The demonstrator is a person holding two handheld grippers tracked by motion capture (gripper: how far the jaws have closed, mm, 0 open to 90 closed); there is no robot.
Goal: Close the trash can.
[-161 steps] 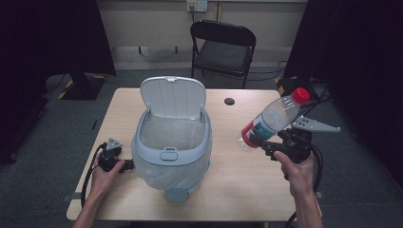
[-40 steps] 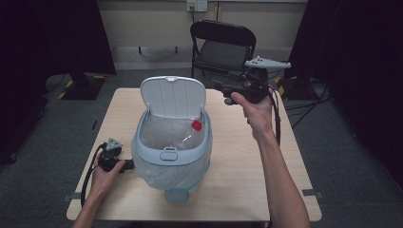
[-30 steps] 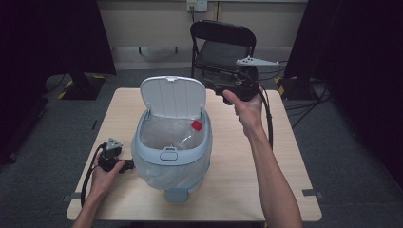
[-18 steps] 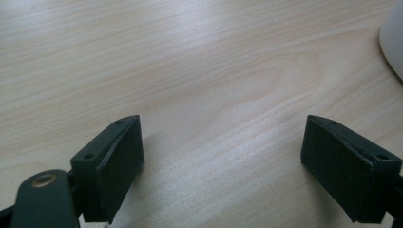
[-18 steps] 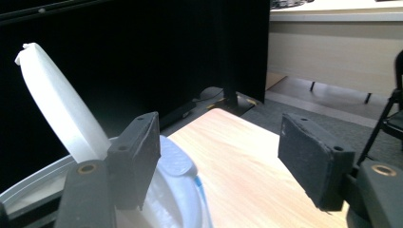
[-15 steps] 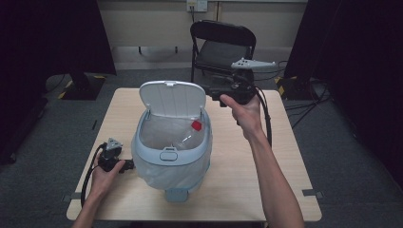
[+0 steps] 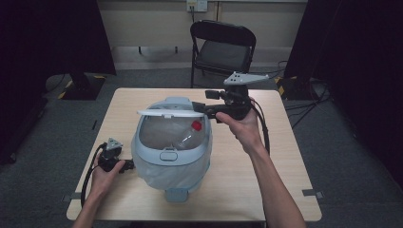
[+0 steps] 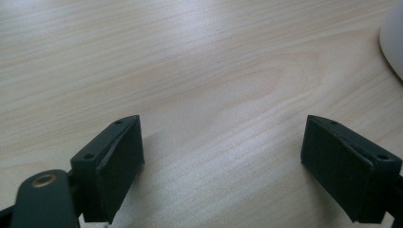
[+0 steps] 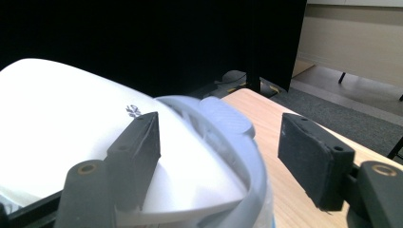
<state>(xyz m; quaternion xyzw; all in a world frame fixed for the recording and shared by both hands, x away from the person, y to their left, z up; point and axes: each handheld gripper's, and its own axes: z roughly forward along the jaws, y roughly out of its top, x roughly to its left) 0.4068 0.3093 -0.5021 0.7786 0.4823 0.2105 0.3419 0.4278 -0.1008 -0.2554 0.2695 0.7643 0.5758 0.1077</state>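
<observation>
Two grippers at one table (image 7: 285, 156), listed from left to right.

Item 1, left gripper (image 7: 127, 164): held low in the person's left hand (image 7: 105, 175), resting at the table's near left, with its cable looping off to the hand's left. Jaws stand wide apart with nothing between them; in the left gripper view (image 8: 223, 171) bare wood grain lies in the gap. Just beyond its tips, to the right, is the bin's plastic-lined side, which also shows as a pale curve at the upper right edge of the left gripper view.

Item 2, bin (image 7: 172, 159): pale blue-grey, lined with a clear bag, standing between the two grippers on the table's middle. Lid (image 7: 167, 113): white, hinged at the far side, tipped forward and roughly halfway down over the mouth. Inside, below the lid and ahead of the right gripper's tips, lies a clear plastic bottle (image 7: 183, 138) with a red cap (image 7: 196, 125).

Item 3, right gripper (image 7: 202, 108): held in the right hand (image 7: 242, 127), level, pointing leftward at the lid's right end, grey three-cornered plate on top. Jaws apart, having just narrowed a little, not clamped on anything. In the right gripper view (image 9: 218, 152) the lid (image 9: 71, 137) lies against one jaw and its corner reaches into the gap, with the bin's rim (image 9: 228, 142) below; the other jaw stands clear over the table (image 9: 304, 209).

Item 4, folding chair (image 7: 222, 47): black, on the floor well beyond the right gripper, past the table's far edge.
</observation>
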